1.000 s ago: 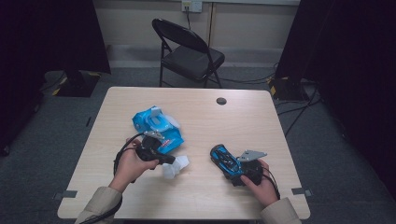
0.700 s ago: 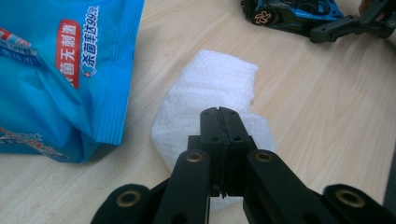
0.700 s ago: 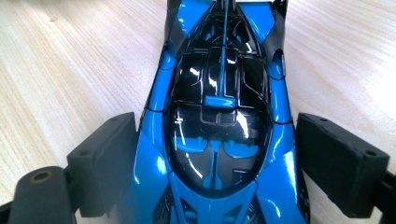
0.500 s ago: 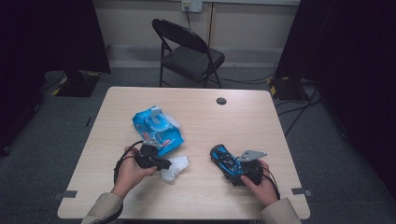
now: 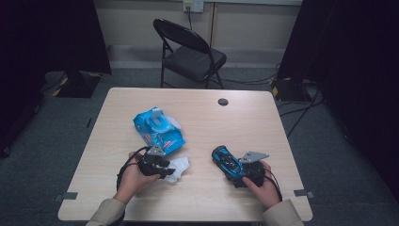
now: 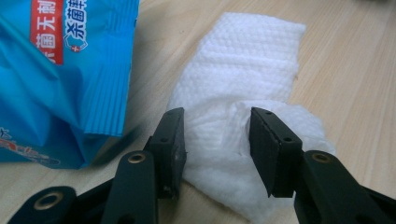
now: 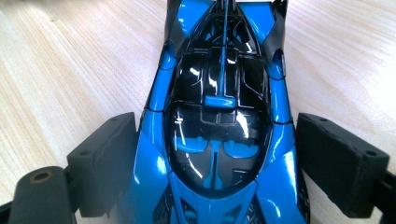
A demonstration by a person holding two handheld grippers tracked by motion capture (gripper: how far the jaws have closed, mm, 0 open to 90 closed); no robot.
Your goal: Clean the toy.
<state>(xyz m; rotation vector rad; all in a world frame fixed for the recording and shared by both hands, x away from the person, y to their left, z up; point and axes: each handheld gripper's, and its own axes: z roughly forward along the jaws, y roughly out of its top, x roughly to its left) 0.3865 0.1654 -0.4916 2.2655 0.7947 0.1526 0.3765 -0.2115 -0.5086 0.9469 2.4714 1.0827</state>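
A crumpled white wipe [image 5: 179,167] [image 6: 243,70] lies on the wooden table [image 5: 211,122], just below a blue wipe pack [image 5: 157,131] [image 6: 56,79]. My left gripper [image 5: 165,172] [image 6: 215,135] hovers low over the wipe. Its jaws have just been opening and now stand apart, with a raised fold of the wipe between them that the pads do not press. At the right, my right gripper [image 5: 234,172] [image 7: 217,163] is shut on a glossy blue and black toy race car [image 5: 226,161] [image 7: 219,116], one pad on each flank. The car's nose points away from the hand.
A small black round cap [image 5: 223,101] sits in the tabletop near the far edge. A black folding chair [image 5: 188,52] stands behind the table. Cables run across the floor at the right. Bare wood lies between the two hands.
The left hand has sunk toward the table with the wipe, and its jaws have parted, leaving the wipe resting on the wood. The right hand and the car have stayed put.
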